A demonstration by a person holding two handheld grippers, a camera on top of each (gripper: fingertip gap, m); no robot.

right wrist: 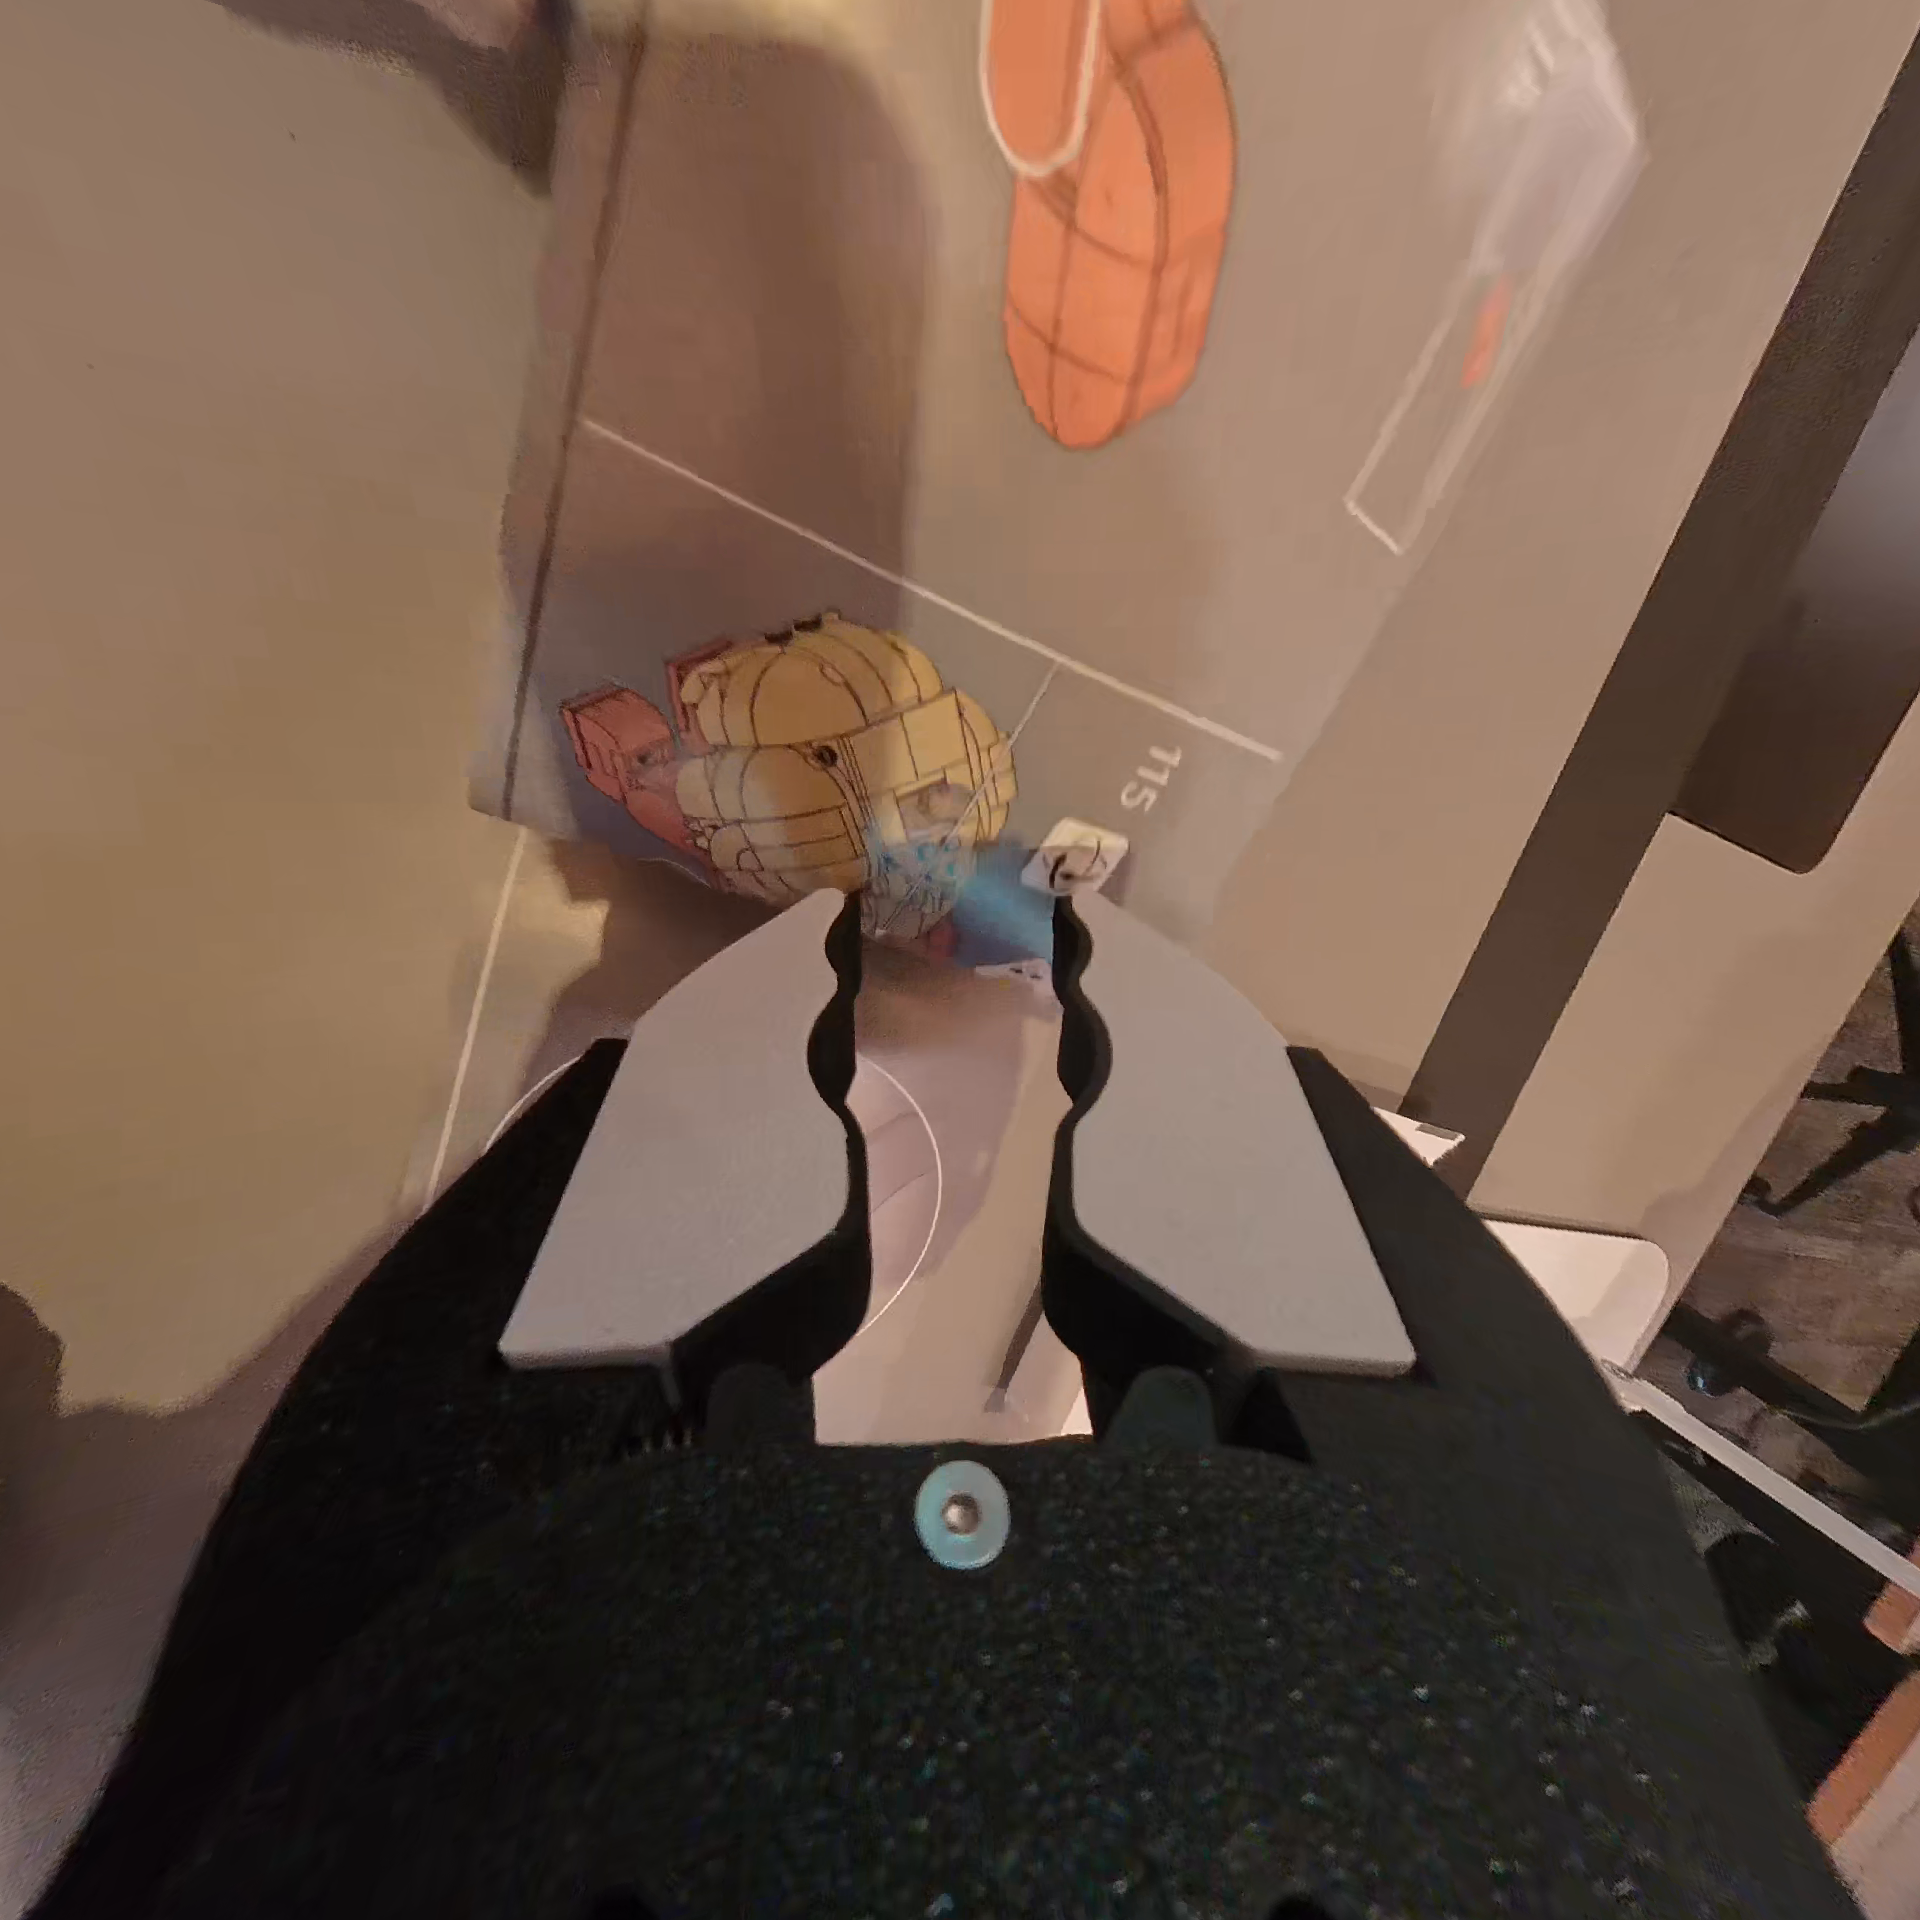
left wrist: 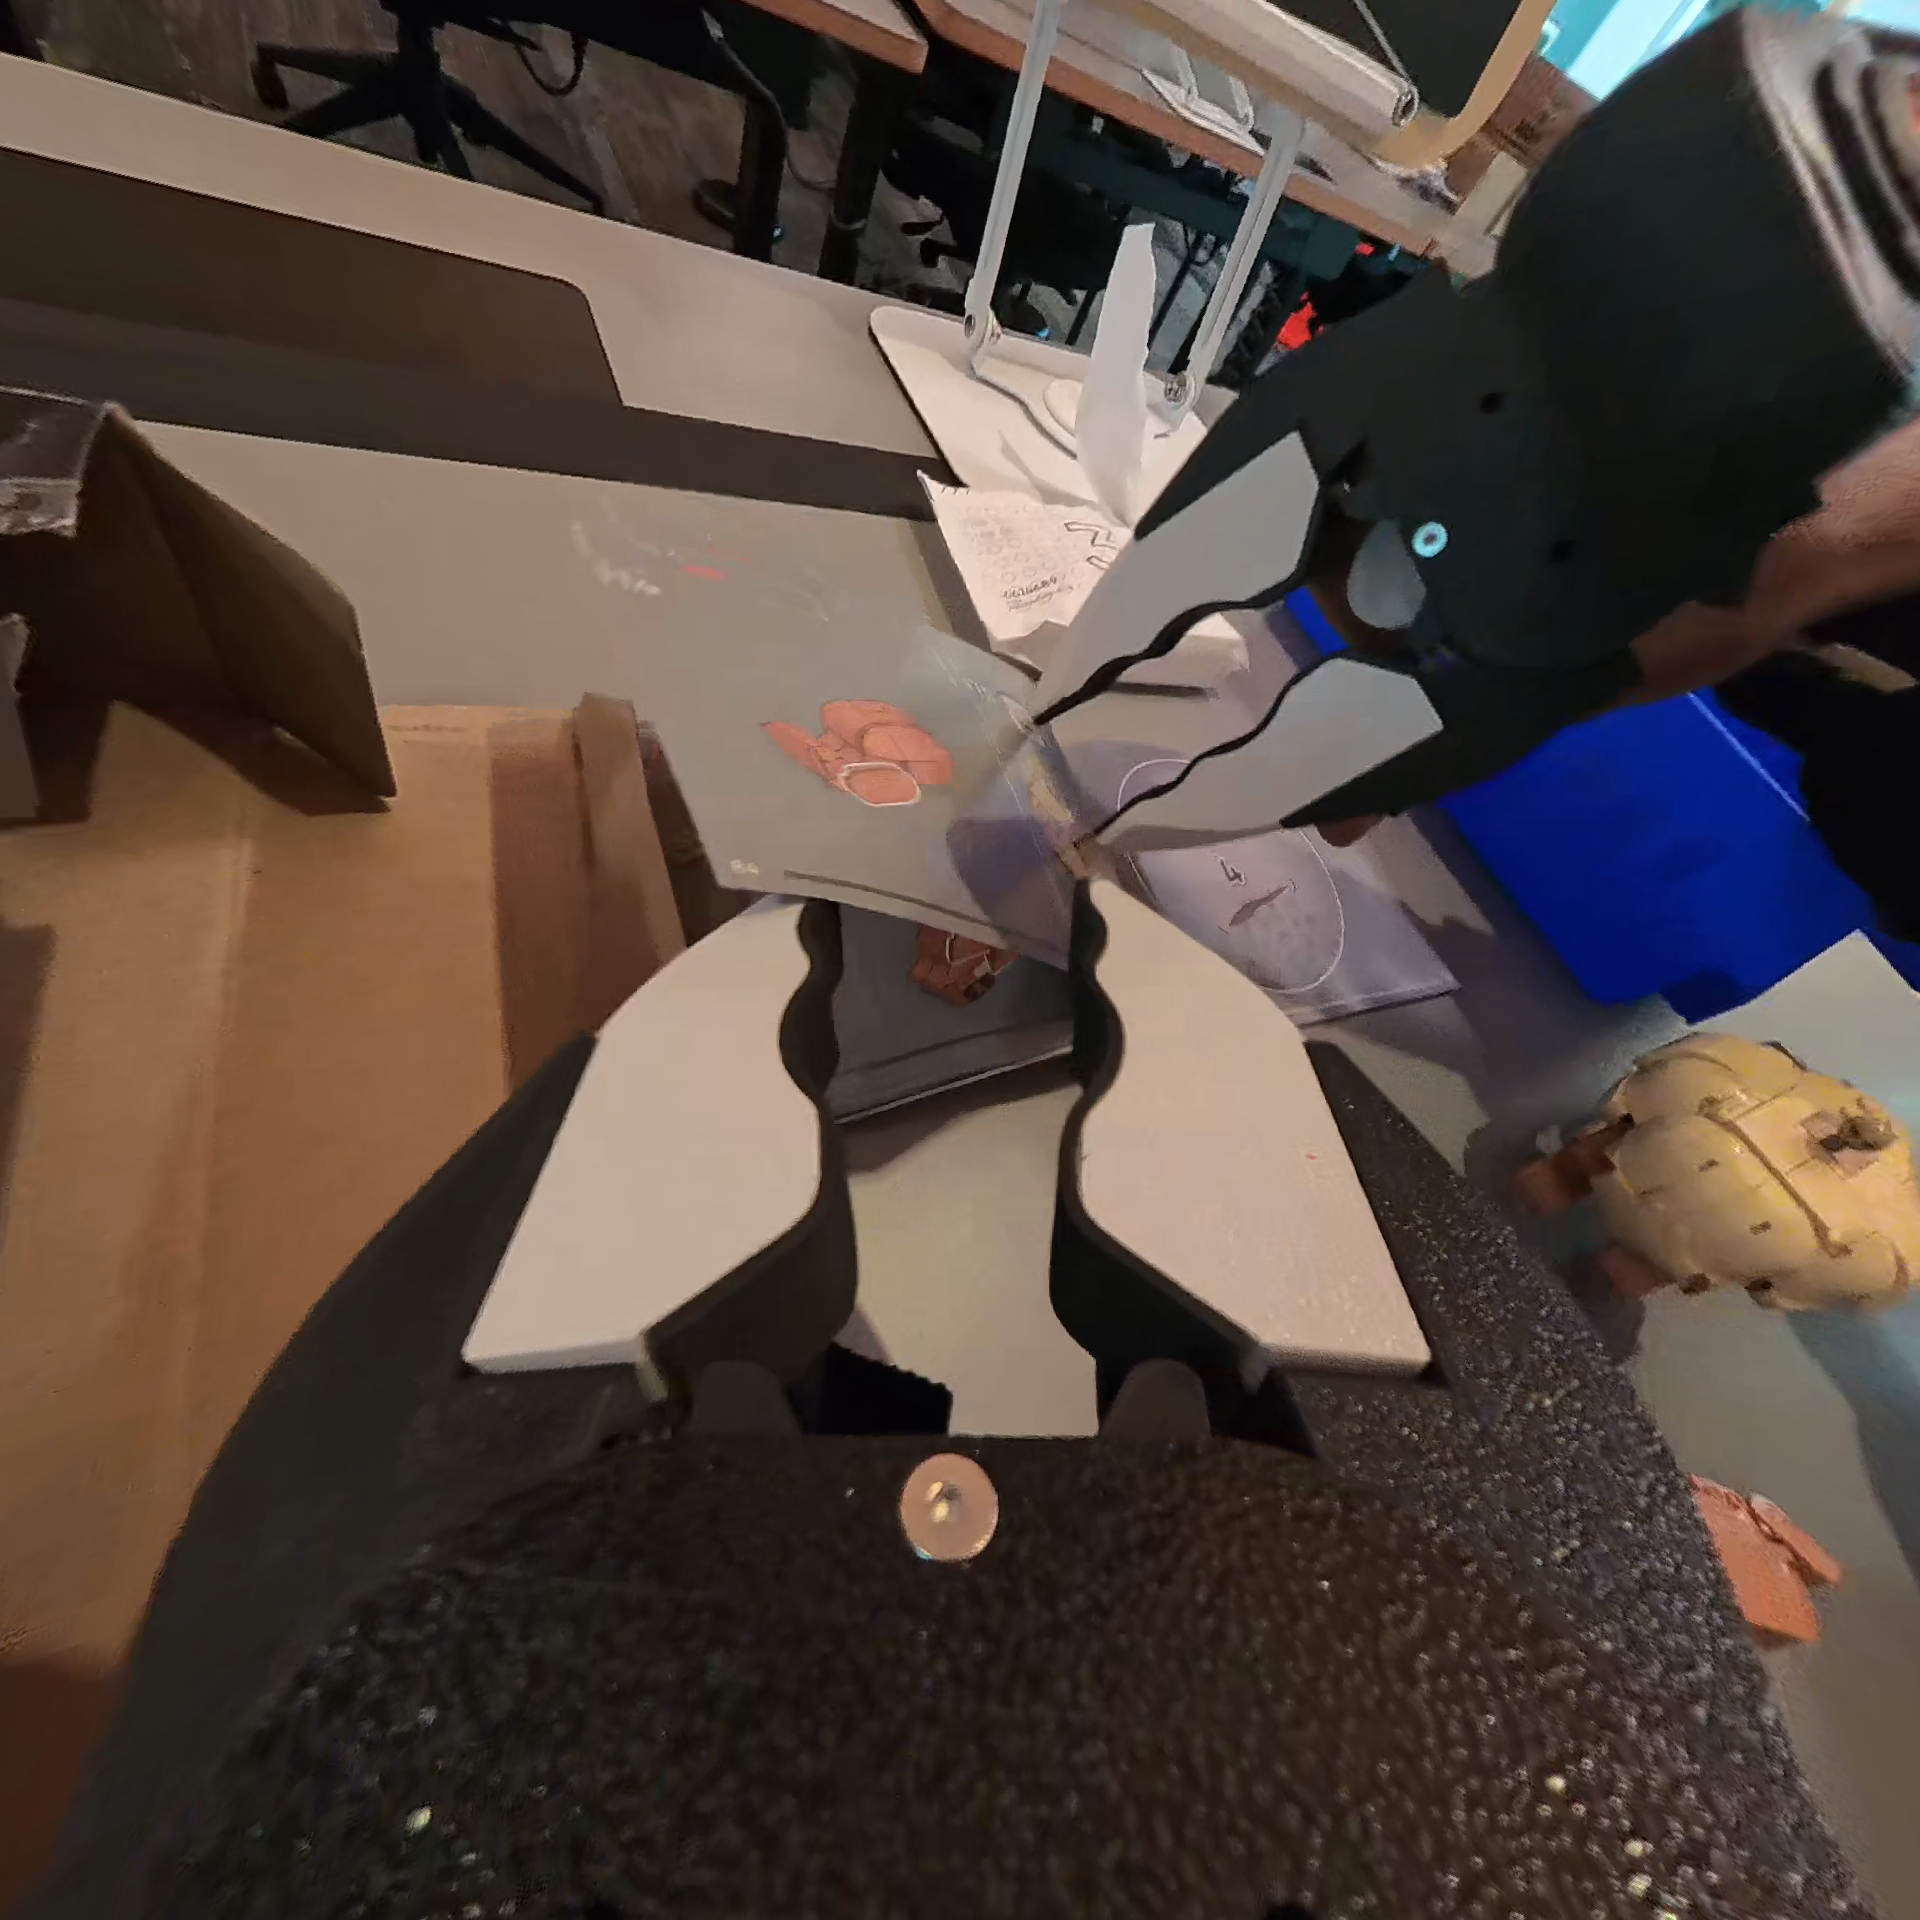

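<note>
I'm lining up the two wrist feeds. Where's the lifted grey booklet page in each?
Left wrist view: the lifted grey page is at centre, just above this gripper's fingertips, with the right gripper at its right edge.
Right wrist view: the page fills the upper middle, beyond the fingertips.
Shared landmark: the white-outlined orange drawing printed on that page.

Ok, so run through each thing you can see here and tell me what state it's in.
Booklet: open, lying flat on the table.
Page: lifted off the booklet, curved.
Left gripper: open, gripping nothing, tips just below the lifted page's edge.
Right gripper: open, fingertips at the lifted page.
Yellow brick model: resting on the table, apart from both grippers.
</note>
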